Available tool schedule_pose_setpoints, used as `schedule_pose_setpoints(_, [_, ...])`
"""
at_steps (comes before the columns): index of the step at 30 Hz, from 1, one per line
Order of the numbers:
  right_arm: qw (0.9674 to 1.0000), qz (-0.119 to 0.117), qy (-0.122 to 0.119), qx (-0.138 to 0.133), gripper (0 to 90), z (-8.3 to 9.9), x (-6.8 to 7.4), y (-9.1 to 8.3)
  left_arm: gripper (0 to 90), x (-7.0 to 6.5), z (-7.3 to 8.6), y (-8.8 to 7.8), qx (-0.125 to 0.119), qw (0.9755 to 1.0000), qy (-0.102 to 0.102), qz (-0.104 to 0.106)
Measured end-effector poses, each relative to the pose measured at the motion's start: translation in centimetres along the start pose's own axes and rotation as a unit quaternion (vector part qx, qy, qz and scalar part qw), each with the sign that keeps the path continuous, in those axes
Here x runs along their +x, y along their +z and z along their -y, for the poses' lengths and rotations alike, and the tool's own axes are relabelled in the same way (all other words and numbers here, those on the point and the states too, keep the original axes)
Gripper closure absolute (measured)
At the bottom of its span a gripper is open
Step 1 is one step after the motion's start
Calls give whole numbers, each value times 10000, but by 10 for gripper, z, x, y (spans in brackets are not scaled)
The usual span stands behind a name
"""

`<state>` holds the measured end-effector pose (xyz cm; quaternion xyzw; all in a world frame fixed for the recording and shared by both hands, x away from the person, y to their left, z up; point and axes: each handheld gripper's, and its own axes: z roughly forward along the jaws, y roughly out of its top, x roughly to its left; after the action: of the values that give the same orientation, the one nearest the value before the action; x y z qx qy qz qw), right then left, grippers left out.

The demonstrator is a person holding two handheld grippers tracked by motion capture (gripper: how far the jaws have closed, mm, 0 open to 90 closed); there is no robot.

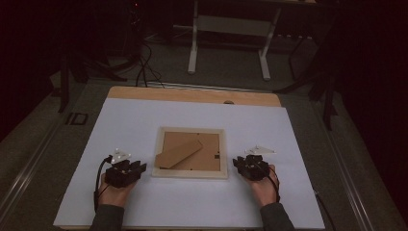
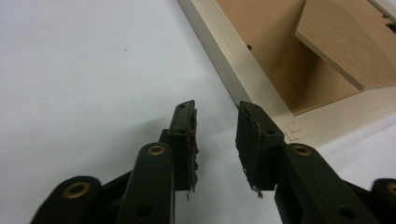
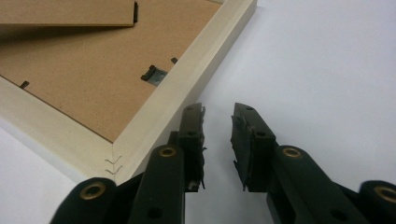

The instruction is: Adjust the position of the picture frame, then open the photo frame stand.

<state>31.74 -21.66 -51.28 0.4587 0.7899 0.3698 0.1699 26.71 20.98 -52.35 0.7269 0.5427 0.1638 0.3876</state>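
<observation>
Picture frame (image 1: 190,153) lies face down at the centre of the high view, flat on the sheet (image 1: 144,120) that covers the counter (image 1: 192,94). Stand flap (image 1: 178,154) lies on the frame's backing board, in its lower left part. Left claw (image 1: 137,168) sits just beside the frame's lower left corner, on the sheet. Right claw (image 1: 239,162) sits just beside the lower right corner. A table (image 1: 231,29) stands on the floor behind the counter, at upper centre.

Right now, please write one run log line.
picture frame: face down on table, stand flap up | left gripper: open, beside frame | right gripper: open, beside frame
</observation>
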Motion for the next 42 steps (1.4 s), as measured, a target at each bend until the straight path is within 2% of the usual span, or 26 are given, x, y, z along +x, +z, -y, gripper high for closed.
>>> schedule_pose_setpoints(6, [10000,-6,-57,26,705,-1,-1,-2,630,5,-1,-7,-161,9998,-123,20])
schedule_pose_setpoints(12, [10000,-16,-62,61,682,-1,-1,-1,592,8,-5,-12,-295,9994,-131,102])
schedule_pose_setpoints(15, [9999,-74,-84,92,651,-1,0,0,592,6,-8,-15,-269,9993,-19,274])
schedule_pose_setpoints(19, [9998,-108,-101,123,619,-1,0,-1,576,2,-15,-18,-307,9987,45,394])
schedule_pose_setpoints(22, [9995,69,-250,171,575,-3,1,-3,550,-3,-23,-20,-304,9986,95,421])
schedule_pose_setpoints(24, [9993,89,-297,192,572,-4,2,-3,544,-6,-30,-20,-205,9983,190,511])
schedule_pose_setpoints(28, [9990,64,-407,200,562,-5,4,-2,555,-18,-47,-20,-98,9959,547,710])
schedule_pose_setpoints(33, [9988,59,-432,227,541,-6,6,0,546,-29,-67,-17,23,9932,851,792])
schedule_pose_setpoints(38, [9988,64,-428,222,529,-7,3,-3,568,-35,-80,-11,166,9913,969,872])
schedule_pose_setpoints(42, [9991,51,-379,180,523,-8,1,-5,571,-40,-87,-4,251,9907,1043,832])
